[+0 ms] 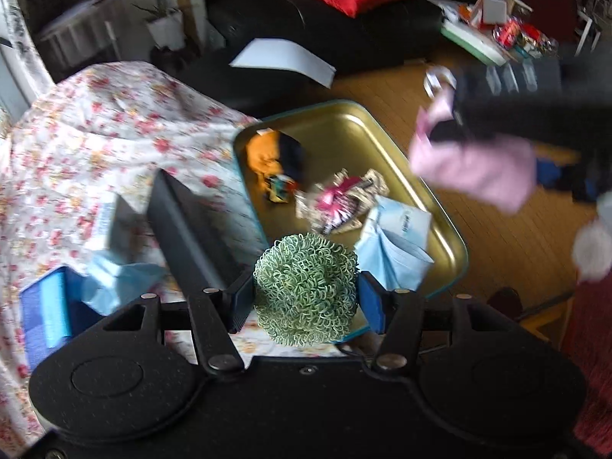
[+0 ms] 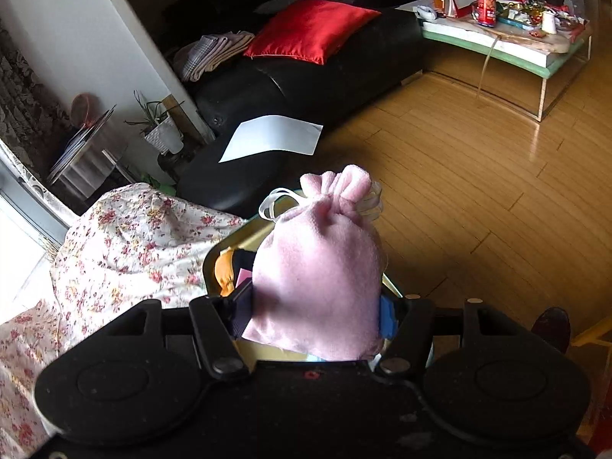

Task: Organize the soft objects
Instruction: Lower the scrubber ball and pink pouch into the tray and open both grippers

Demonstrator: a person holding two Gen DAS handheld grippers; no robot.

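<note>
My left gripper is shut on a green curly-looped ball and holds it over the near corner of a gold tray. The tray holds an orange and black soft toy, a patterned pouch with a pink bow and light blue packets. My right gripper is shut on a pink drawstring pouch and holds it above the tray. In the left wrist view the pouch hangs blurred to the right of the tray, over the floor.
A floral cloth covers the surface under the tray; a blue box and a dark box lie on it. A black sofa with a red cushion and white paper stands behind. A cluttered low table stands on the wooden floor.
</note>
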